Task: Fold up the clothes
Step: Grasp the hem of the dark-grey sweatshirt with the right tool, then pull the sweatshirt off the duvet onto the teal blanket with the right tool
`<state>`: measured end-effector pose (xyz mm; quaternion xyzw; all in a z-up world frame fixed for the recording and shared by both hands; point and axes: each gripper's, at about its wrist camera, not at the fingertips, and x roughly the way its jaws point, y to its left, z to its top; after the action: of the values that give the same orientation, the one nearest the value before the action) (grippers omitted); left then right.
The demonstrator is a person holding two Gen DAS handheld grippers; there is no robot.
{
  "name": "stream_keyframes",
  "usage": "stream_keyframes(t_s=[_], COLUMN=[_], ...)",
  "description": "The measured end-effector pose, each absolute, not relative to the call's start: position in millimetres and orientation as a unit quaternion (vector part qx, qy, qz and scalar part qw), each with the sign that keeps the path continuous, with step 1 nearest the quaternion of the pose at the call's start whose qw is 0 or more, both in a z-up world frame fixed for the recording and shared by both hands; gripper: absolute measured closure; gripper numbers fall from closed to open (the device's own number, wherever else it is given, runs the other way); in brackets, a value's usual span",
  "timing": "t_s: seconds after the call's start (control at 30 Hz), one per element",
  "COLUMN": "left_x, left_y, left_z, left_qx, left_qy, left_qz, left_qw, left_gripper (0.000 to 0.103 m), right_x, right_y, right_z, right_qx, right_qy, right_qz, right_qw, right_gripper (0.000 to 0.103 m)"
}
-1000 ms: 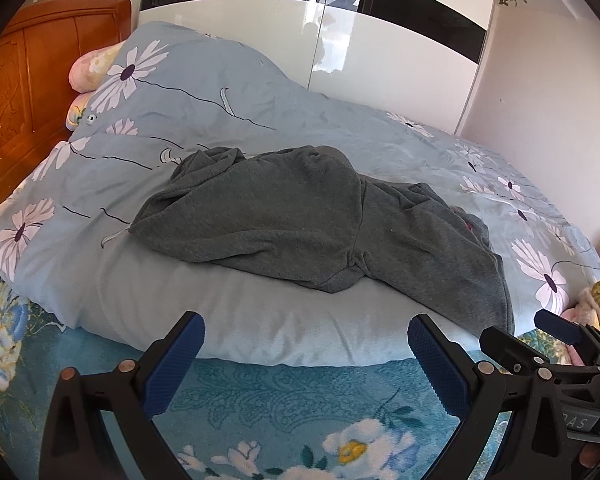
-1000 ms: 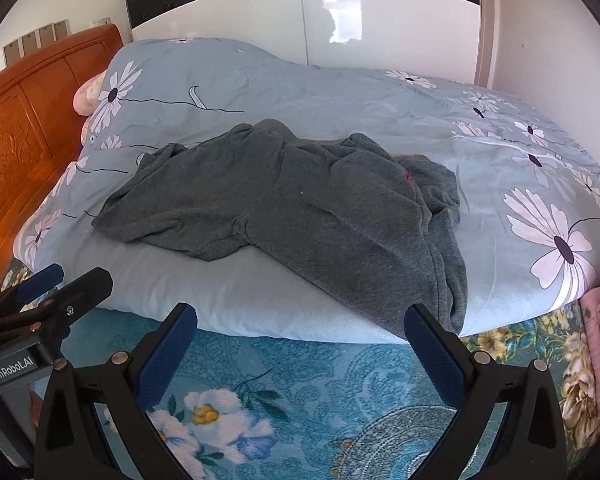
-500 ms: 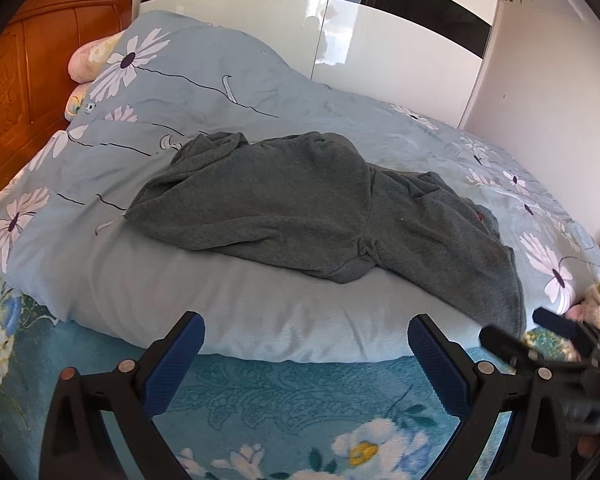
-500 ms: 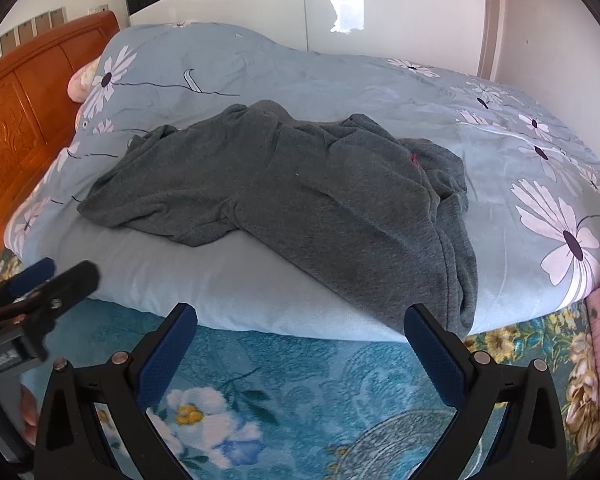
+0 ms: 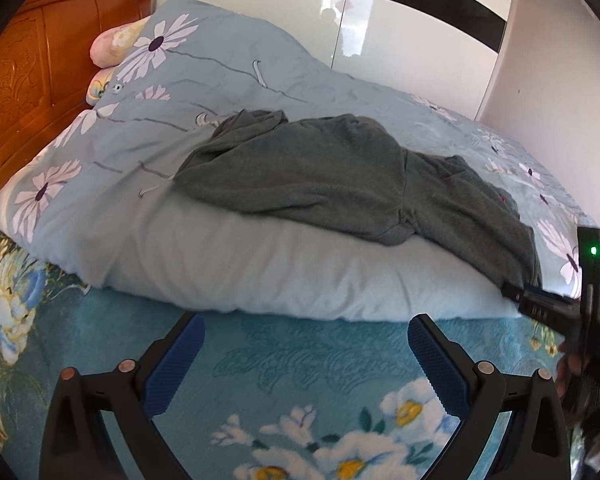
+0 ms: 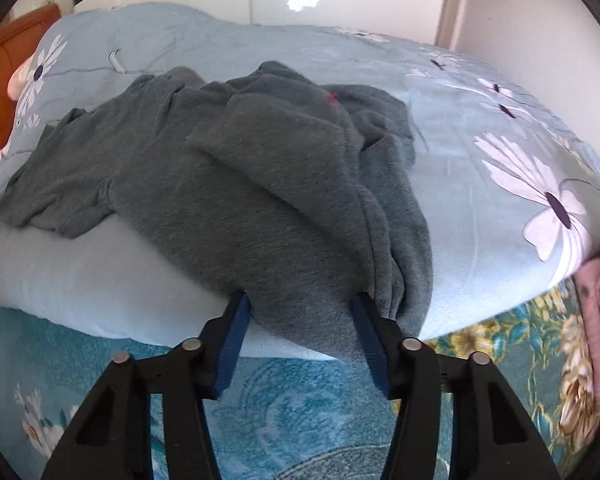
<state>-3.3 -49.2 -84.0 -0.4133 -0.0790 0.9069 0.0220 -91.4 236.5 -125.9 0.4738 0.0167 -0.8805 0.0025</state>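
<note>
Grey garment [image 6: 260,184] lies crumpled on the blue floral quilt [image 5: 228,80], its hem drooping toward 6 o'clock. Right claw [image 6: 300,320] is closing, hem between its blue pads (contact unclear). Left claw [image 5: 306,356] spread wide over the teal bedspread [image 5: 300,360], holding nothing.

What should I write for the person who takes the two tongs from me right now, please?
Right tongs: closing, with the hanging edge of the grey garment between the jaws; a firm grip is not yet sure.
Left tongs: open, empty, above the teal floral bedspread, short of the garment.
The garment lies crumpled on the light blue quilt, one side draped over the quilt's near edge.
Done: no fold yet.
Left: finish the right grip, take another edge with the left, spread the garment flat, then fold.
</note>
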Motion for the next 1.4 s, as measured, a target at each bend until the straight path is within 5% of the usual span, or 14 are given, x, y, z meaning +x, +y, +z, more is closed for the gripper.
stream_keyframes(t_s=[0.03,0.07,0.4,0.7,0.77,1.0,1.3,1.4], left_x=[-0.4,2.7,46.6,112.3,129.3,185.5,206.7,203.0], left_y=[-50.1,-50.8,-53.0,-77.6,-82.7,-94.1,-96.0,-94.0], left_z=[-84.5,-84.5,-52.8,-10.7,-5.0,-4.6,-10.1,-19.9], left_qx=[-0.416,-0.417,-0.416,-0.4,-0.399,-0.411,-0.415,-0.418], left_qy=[-0.078,-0.078,-0.082,-0.115,-0.119,-0.131,-0.123,-0.117], left_qz=[0.906,0.905,0.905,0.909,0.909,0.902,0.902,0.901], left_qw=[0.021,0.021,0.032,0.025,0.024,0.015,0.001,0.001], left_gripper=[0.0,0.0,0.0,0.0,0.0,0.0,0.0,0.0], right_x=[-90.8,-89.9,-42.9,82.8,114.2,231.0,156.3,112.3], right_y=[236.7,236.9,236.9,221.2,217.7,188.7,237.3,255.4], right_z=[-122.1,-117.7,-35.6,2.1,-1.3,-25.9,-25.5,-37.5], right_qx=[0.47,0.466,0.418,0.437,0.451,0.512,0.474,0.47], right_qy=[0.014,0.01,-0.063,-0.072,-0.069,0.025,-0.087,-0.136], right_qz=[-0.882,-0.885,-0.896,-0.865,-0.852,-0.806,-0.853,-0.857], right_qw=[0.009,0.015,0.135,0.235,0.256,0.297,0.199,0.16], right_gripper=[0.088,0.093,0.095,0.095,0.103,0.103,0.101,0.073])
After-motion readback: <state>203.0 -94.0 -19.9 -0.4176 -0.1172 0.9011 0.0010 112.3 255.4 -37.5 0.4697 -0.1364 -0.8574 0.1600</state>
